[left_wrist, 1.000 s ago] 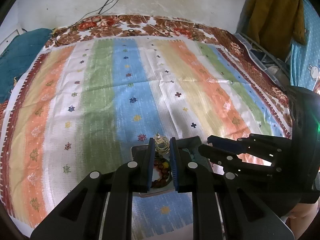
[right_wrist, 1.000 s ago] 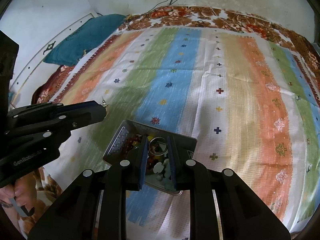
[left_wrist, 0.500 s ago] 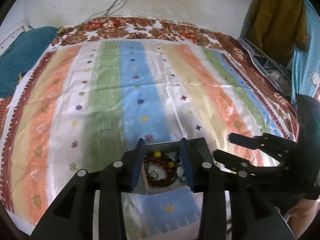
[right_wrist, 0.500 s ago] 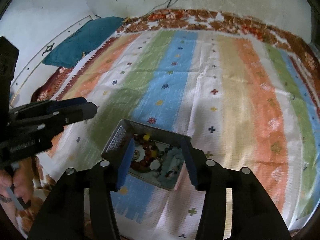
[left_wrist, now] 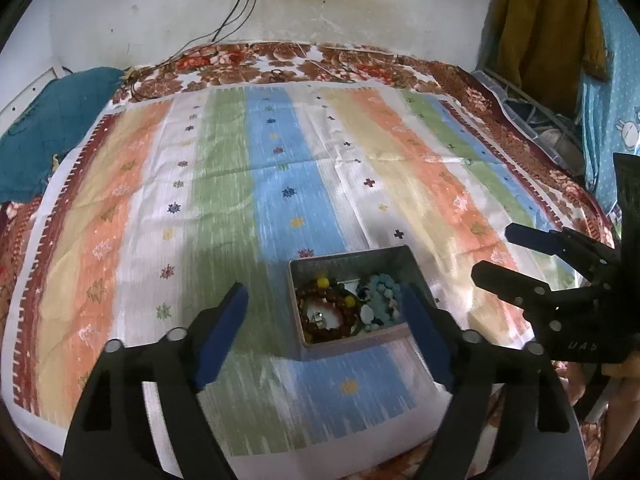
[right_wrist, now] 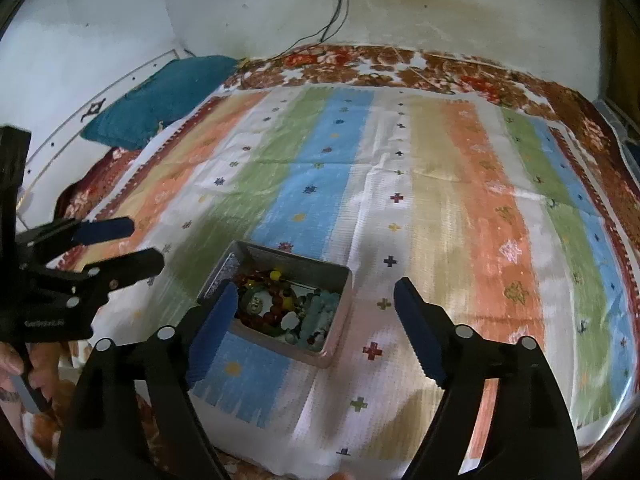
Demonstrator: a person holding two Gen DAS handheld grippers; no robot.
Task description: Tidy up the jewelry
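Note:
A grey metal box sits on the striped cloth, holding a brown beaded bracelet, turquoise beads and other small pieces. My left gripper hovers above and short of the box, its jaws opening, with nothing pressed between the blue pads. My right gripper hangs over the same box, jaws also opening and empty. Each gripper shows in the other's view: the right gripper to the right of the box, the left gripper to its left.
The striped cloth covers a floral bedspread against a white wall with hanging cables. A teal cushion lies at the far left. A mustard garment hangs at the right.
Both grippers went from nearly shut to wide open and drew back and up from the box. The small gold piece at the left fingertips is no longer there.

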